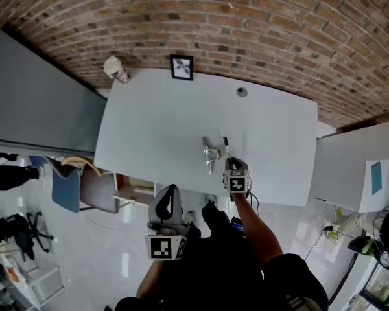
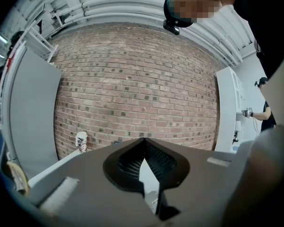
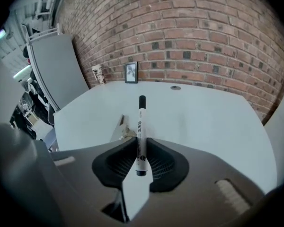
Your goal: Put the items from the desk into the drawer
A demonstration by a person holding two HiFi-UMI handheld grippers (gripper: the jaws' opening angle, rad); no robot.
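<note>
My right gripper (image 3: 140,145) is shut on a white marker (image 3: 141,126) with a black cap, which points away over the white desk (image 3: 199,122). In the head view the right gripper (image 1: 229,163) hovers over the desk's near part with the marker (image 1: 226,146) sticking out ahead. A metal stapler-like item (image 1: 210,154) lies on the desk just left of it, its tip showing beside the marker (image 3: 121,126). My left gripper (image 1: 168,203) is held below the desk's near edge, its jaws closed together on nothing (image 2: 143,148).
A small framed picture (image 1: 181,67) stands at the desk's far edge by the brick wall. A paper cup (image 1: 115,68) sits at the far left corner. A small round grey object (image 1: 241,92) lies far right. Chairs (image 1: 84,186) stand left of the desk; a white cabinet (image 1: 356,173) stands right.
</note>
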